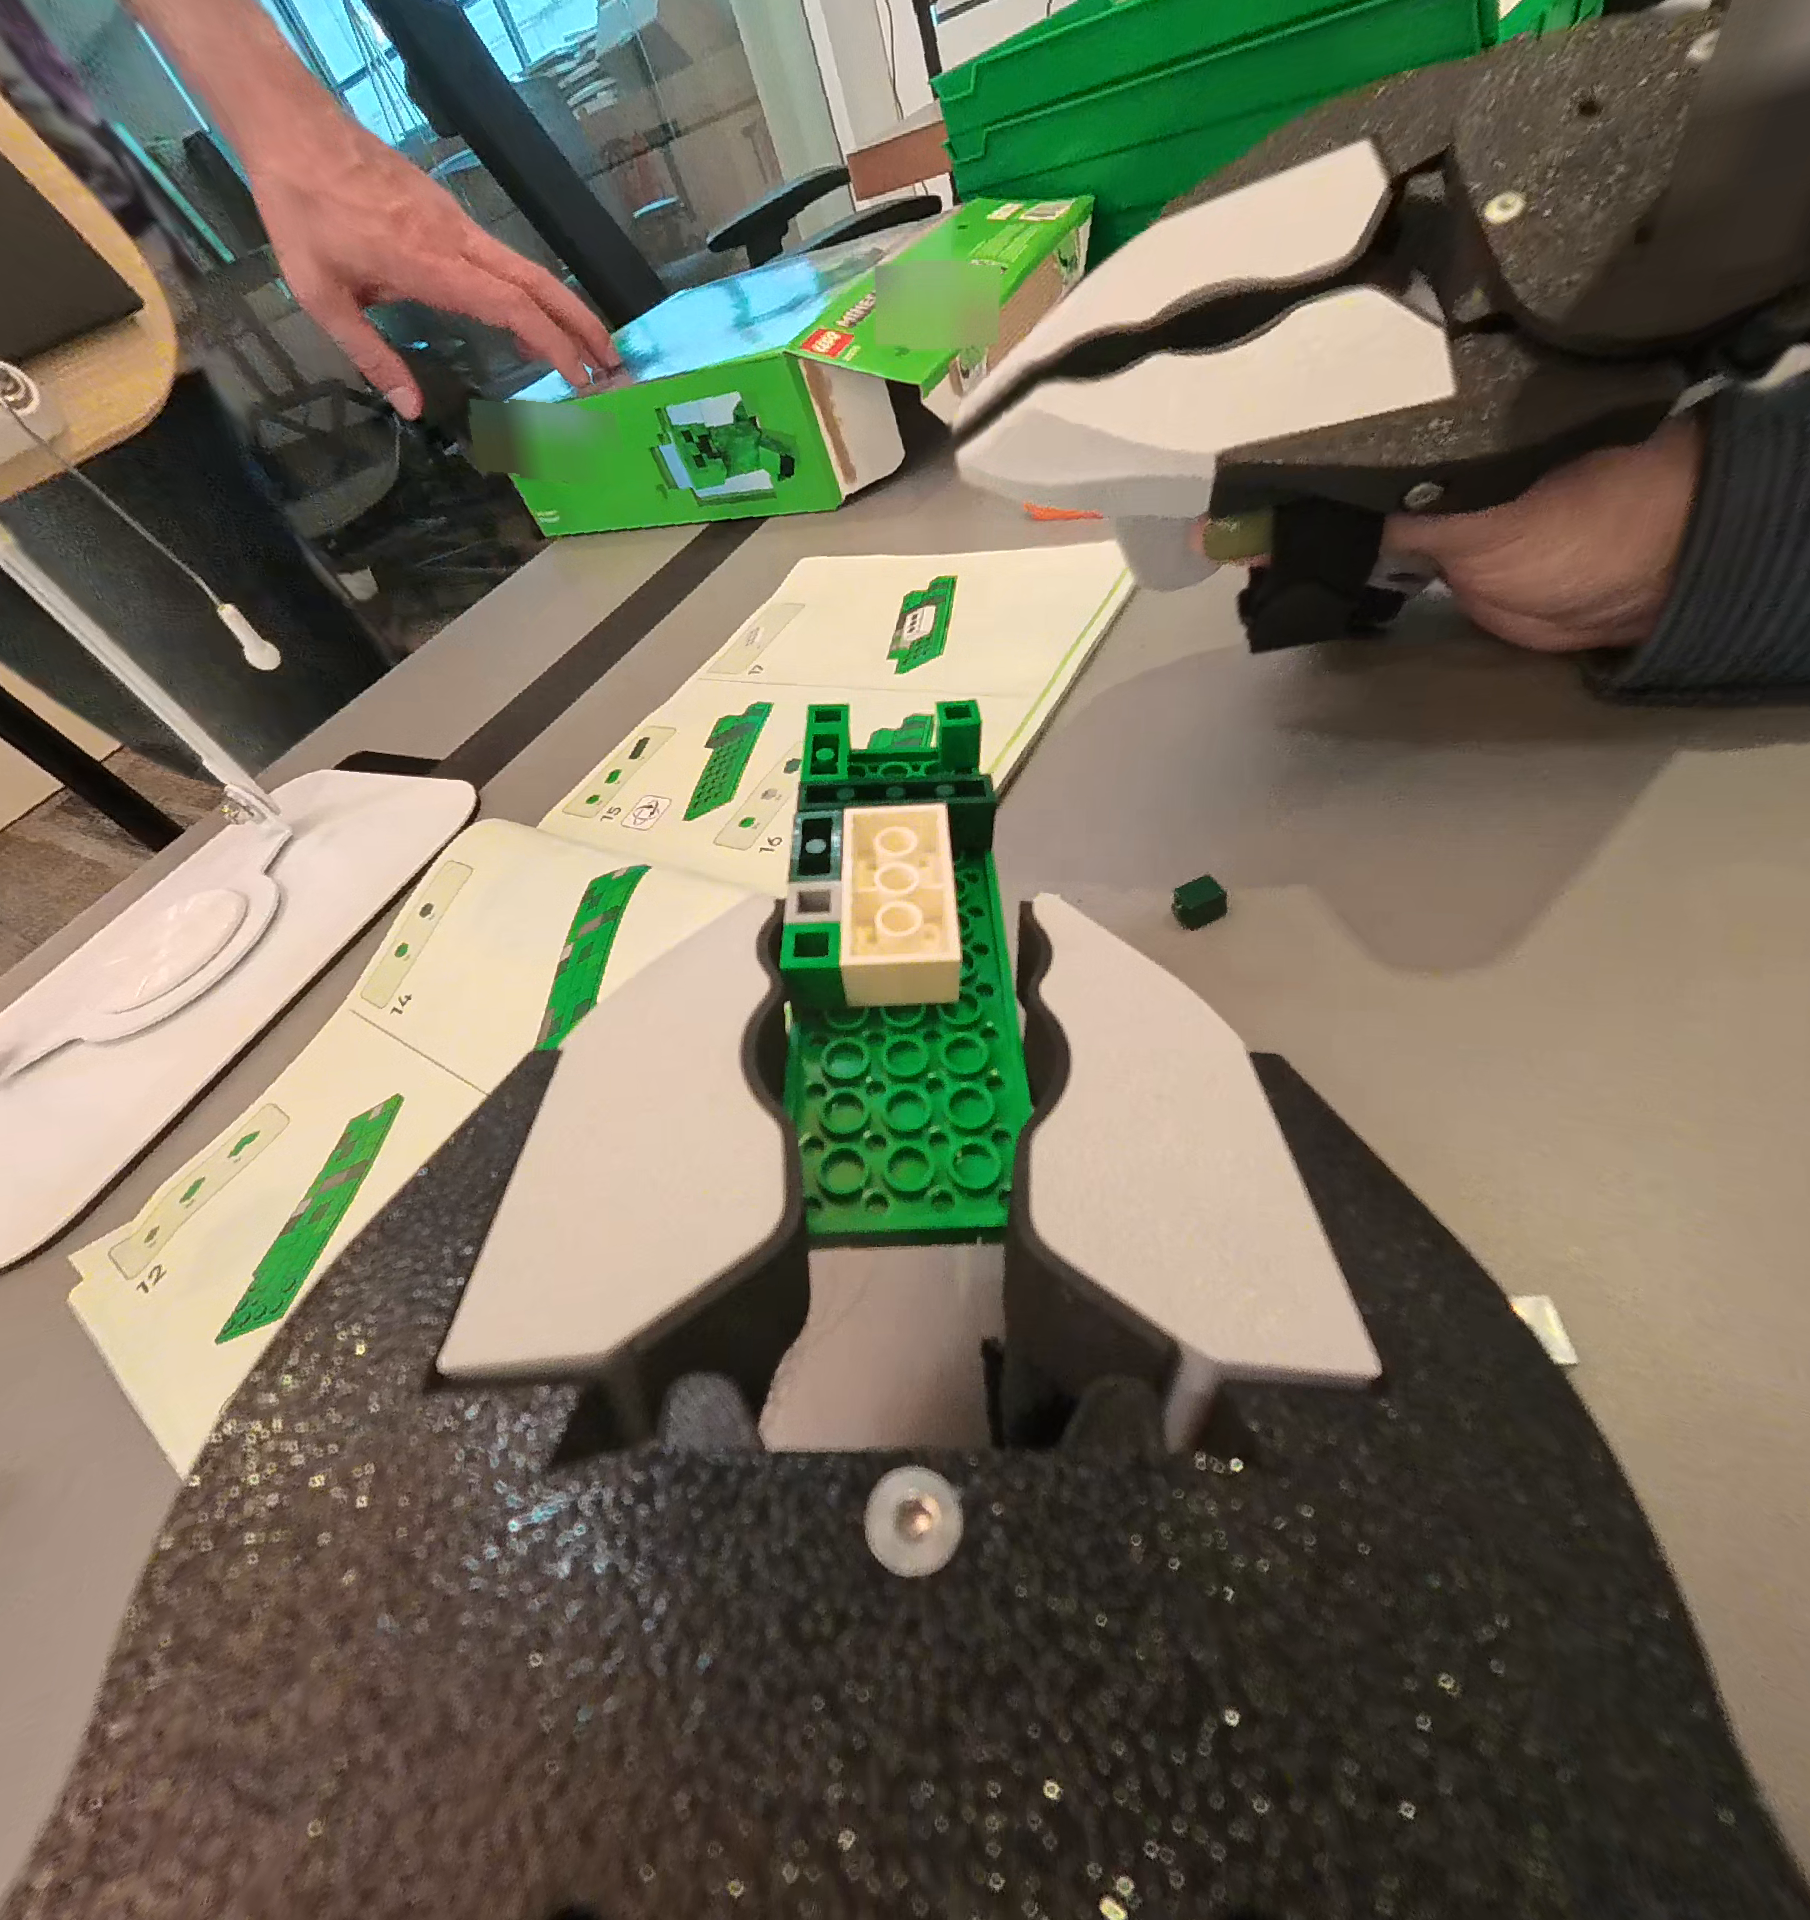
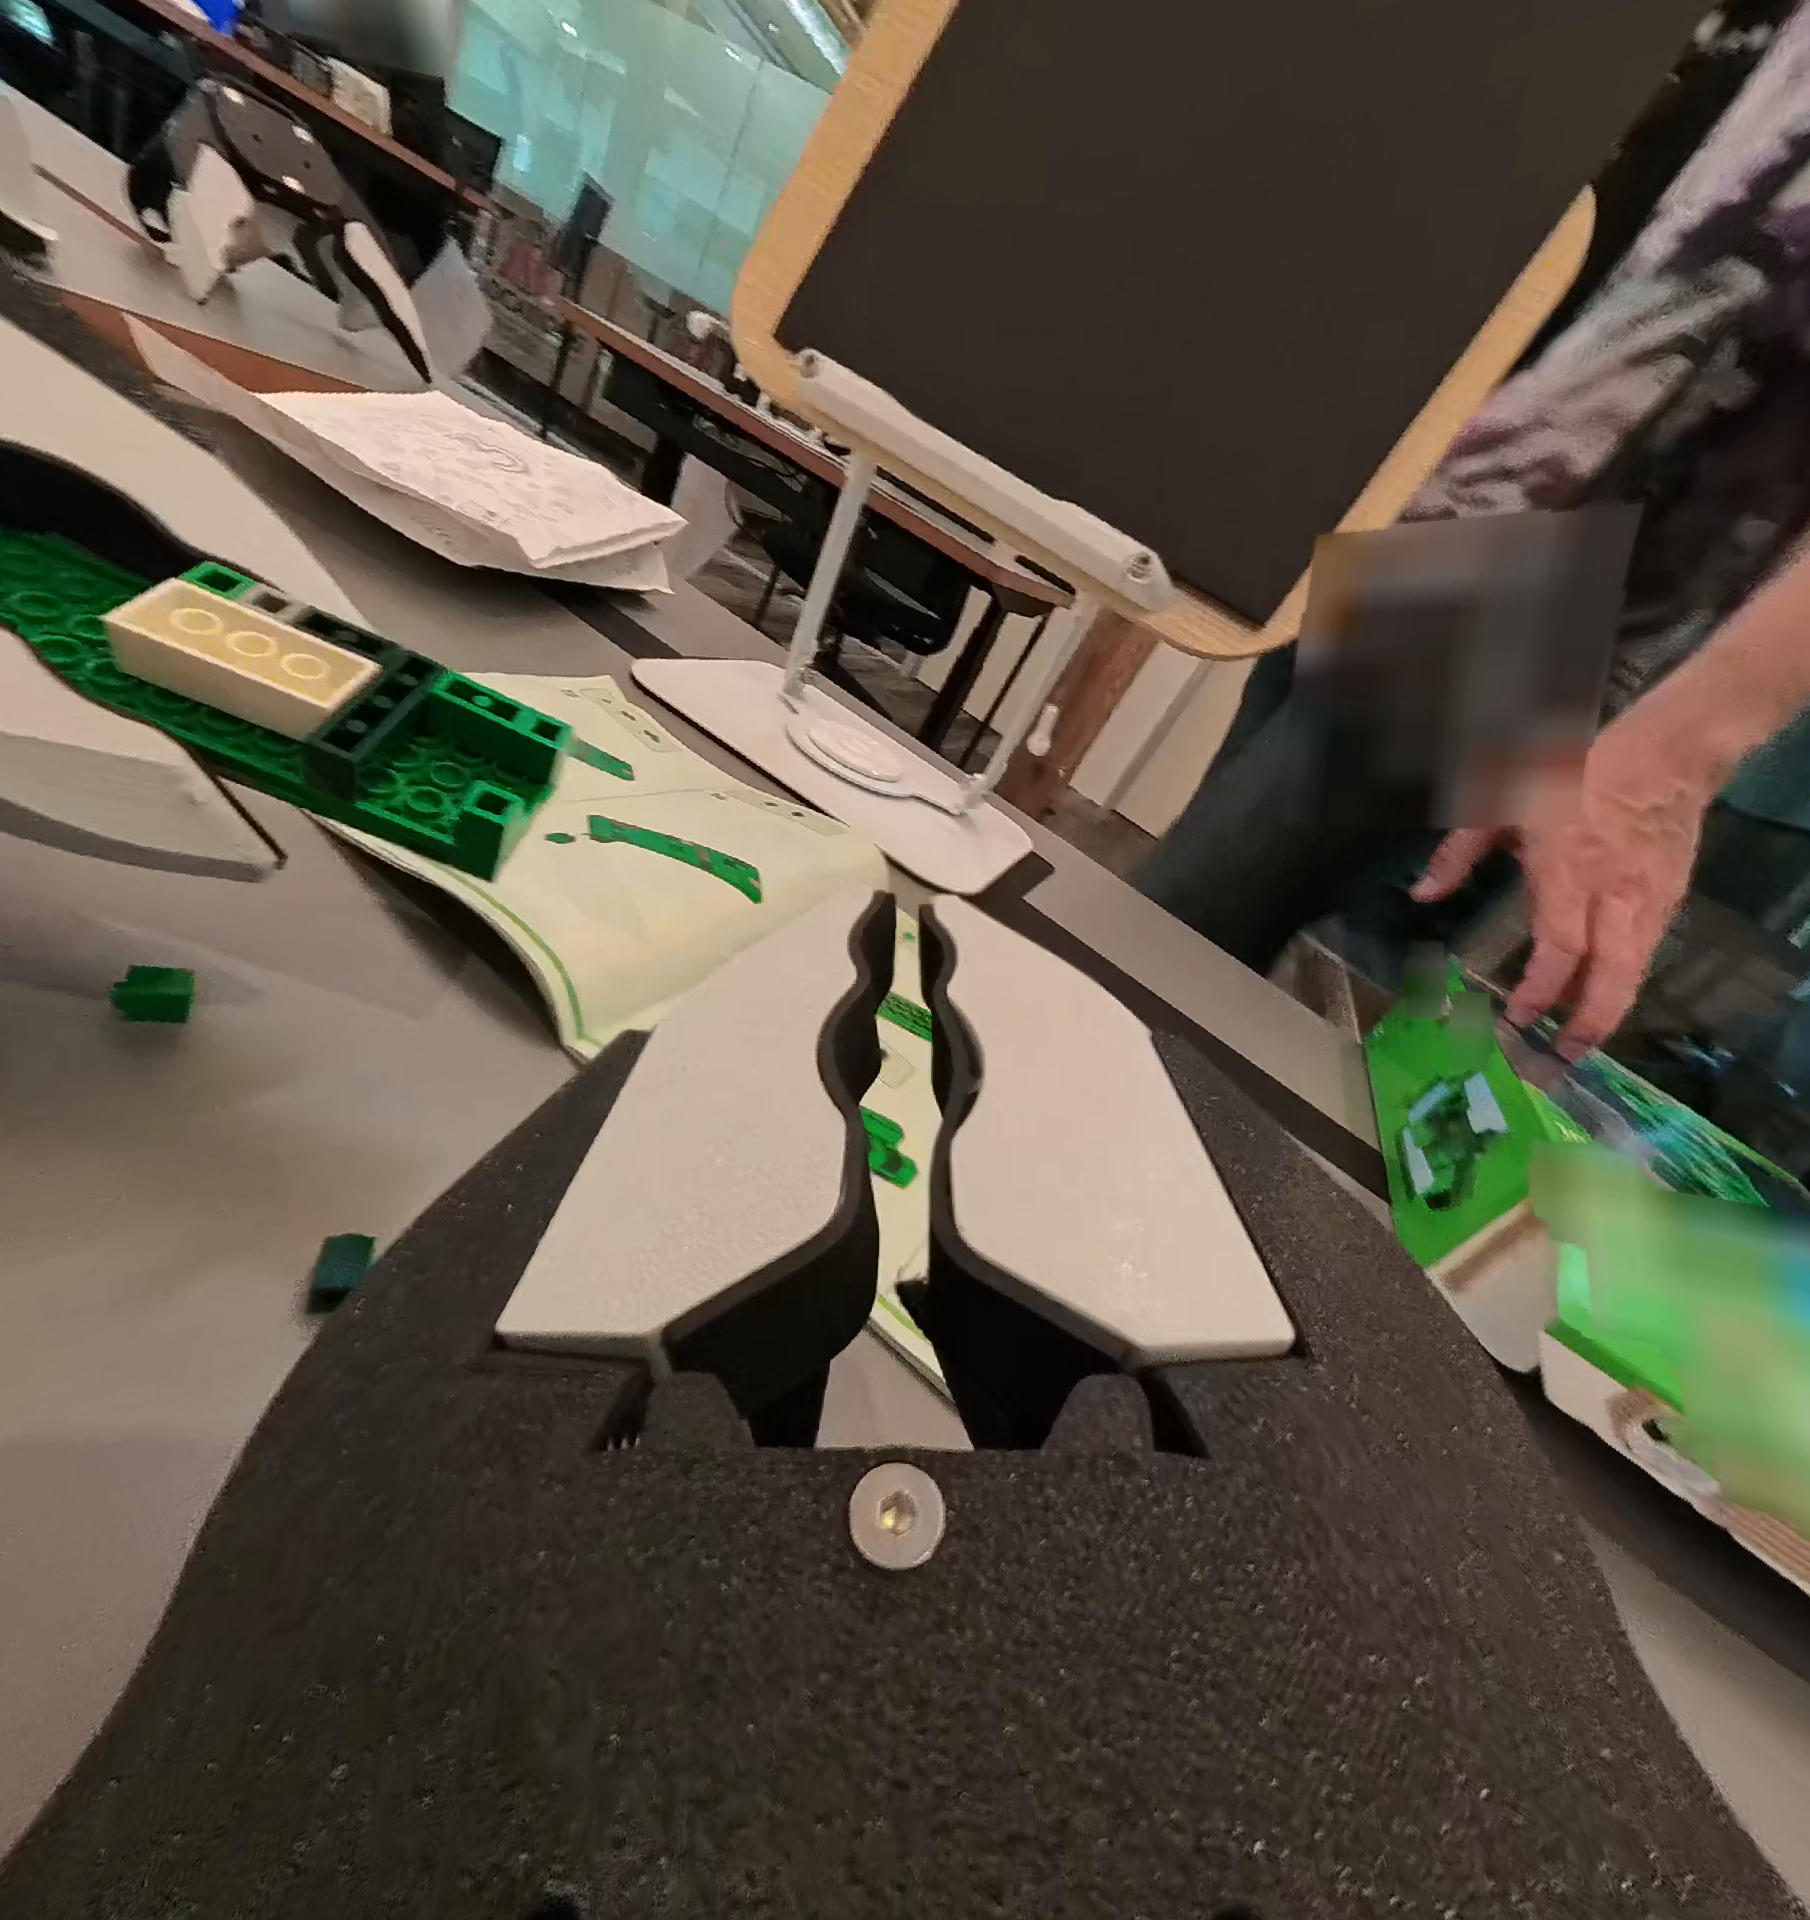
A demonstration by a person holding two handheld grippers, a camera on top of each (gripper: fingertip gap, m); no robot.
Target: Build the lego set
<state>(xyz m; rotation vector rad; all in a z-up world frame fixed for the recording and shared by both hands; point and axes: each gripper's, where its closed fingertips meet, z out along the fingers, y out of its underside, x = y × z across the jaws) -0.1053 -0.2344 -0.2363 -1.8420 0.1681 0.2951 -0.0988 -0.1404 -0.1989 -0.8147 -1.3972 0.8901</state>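
Left gripper (image 1: 906,1049) clamped on green plate assembly (image 1: 906,1122), right gripper (image 2: 906,997) nearly closed and empty: keep assembly level, fetch loose dark-green brick (image 1: 1199,900) squarely.

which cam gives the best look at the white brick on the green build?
Left wrist view: the white brick sits centred, sharp, just past the left gripper holding the green plate. Right wrist view shows it small, oblique, near the left edge.

Bare grey table (image 1: 1503,1039) right of the held green build (image 1: 906,1101), bar 1 loose dark-green brick (image 1: 1199,900); open booklet (image 1: 610,862) and lamp base (image 1: 153,966) crowding the left.
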